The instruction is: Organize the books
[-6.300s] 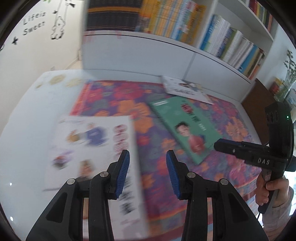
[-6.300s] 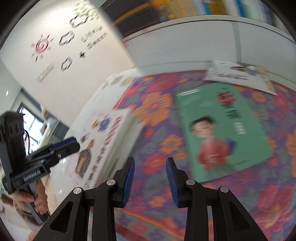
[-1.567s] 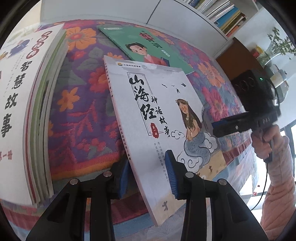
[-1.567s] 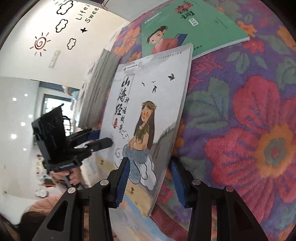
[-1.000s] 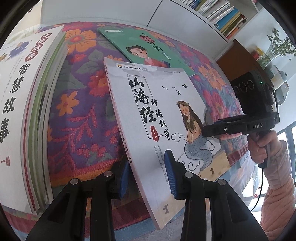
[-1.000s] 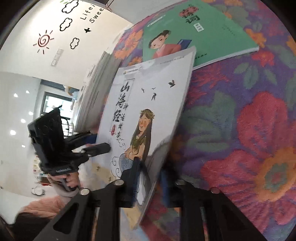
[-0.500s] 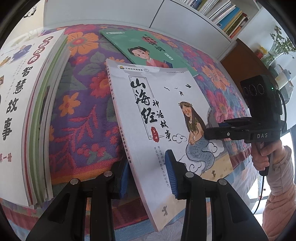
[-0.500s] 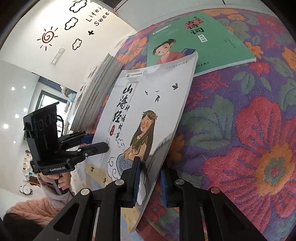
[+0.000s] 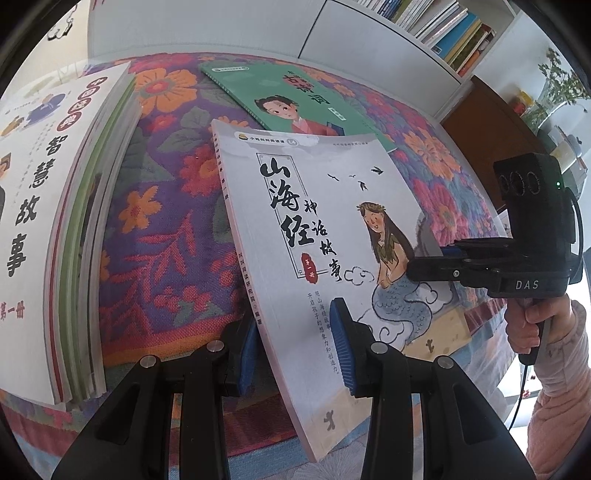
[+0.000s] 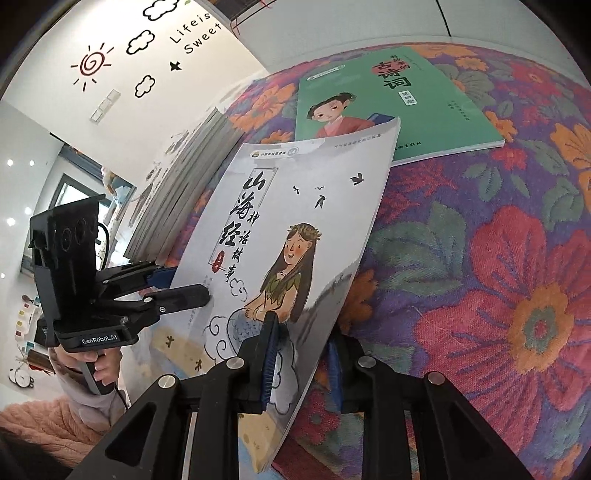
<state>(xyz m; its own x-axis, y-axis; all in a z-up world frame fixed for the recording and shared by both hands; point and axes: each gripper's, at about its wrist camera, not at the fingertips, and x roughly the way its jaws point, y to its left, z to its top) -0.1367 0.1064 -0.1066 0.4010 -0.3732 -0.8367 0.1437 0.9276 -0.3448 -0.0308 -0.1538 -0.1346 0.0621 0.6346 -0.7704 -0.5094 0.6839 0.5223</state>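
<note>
Both grippers clamped the mermaid storybook (image 9: 317, 229): left gripper (image 9: 295, 347) on its spine edge, right gripper (image 10: 301, 354) opposite, lifting it level toward the book stack (image 9: 55, 206) left.

Home reading room, bookshelves (image 9: 439, 26), wall decals (image 10: 155, 40)

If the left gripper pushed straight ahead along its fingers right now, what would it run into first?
The left gripper already straddles the white mermaid book, so its jaws would slide further along that cover. Beyond the book's far edge lies the green book, probably next, though depth is hard to judge through the fisheye.
</note>
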